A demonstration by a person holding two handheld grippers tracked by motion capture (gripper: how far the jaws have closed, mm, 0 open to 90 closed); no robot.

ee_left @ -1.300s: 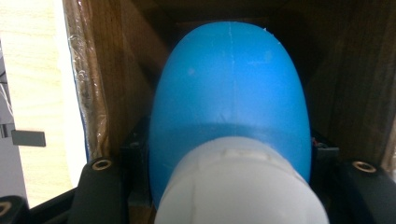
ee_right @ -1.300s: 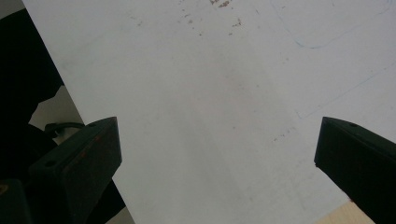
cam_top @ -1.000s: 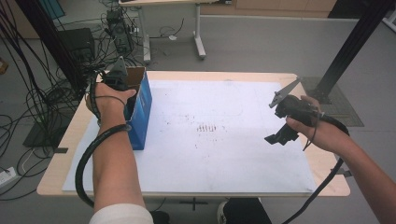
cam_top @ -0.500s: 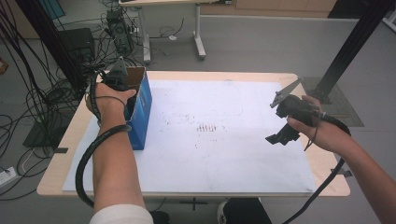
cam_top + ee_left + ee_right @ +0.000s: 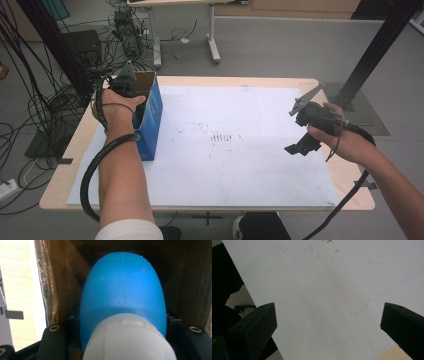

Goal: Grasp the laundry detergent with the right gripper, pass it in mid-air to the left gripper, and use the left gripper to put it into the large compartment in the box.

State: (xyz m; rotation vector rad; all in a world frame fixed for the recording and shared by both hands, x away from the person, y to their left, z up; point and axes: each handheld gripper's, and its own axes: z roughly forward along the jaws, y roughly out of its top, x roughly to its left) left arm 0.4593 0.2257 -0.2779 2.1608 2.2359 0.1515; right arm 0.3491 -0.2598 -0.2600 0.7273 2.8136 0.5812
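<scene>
A tall blue box (image 5: 151, 117) with an open top and brown cardboard inside (image 5: 62, 285) stands at the table's left edge. My left gripper (image 5: 126, 84) reaches down into its mouth. In the left gripper view its jaws are closed on a rounded blue object (image 5: 123, 282) with a white end (image 5: 126, 340), held inside the box. My right gripper (image 5: 306, 131) hovers above the right part of the white sheet (image 5: 240, 150). The right gripper (image 5: 328, 322) is open, and nothing lies between its jaws.
The white sheet covers most of the wooden table (image 5: 350, 185) and bears faint brown marks (image 5: 222, 136) near its middle. Cables (image 5: 45, 110) and a black stand lie on the floor to the left. A black post (image 5: 375, 50) rises at the right rear.
</scene>
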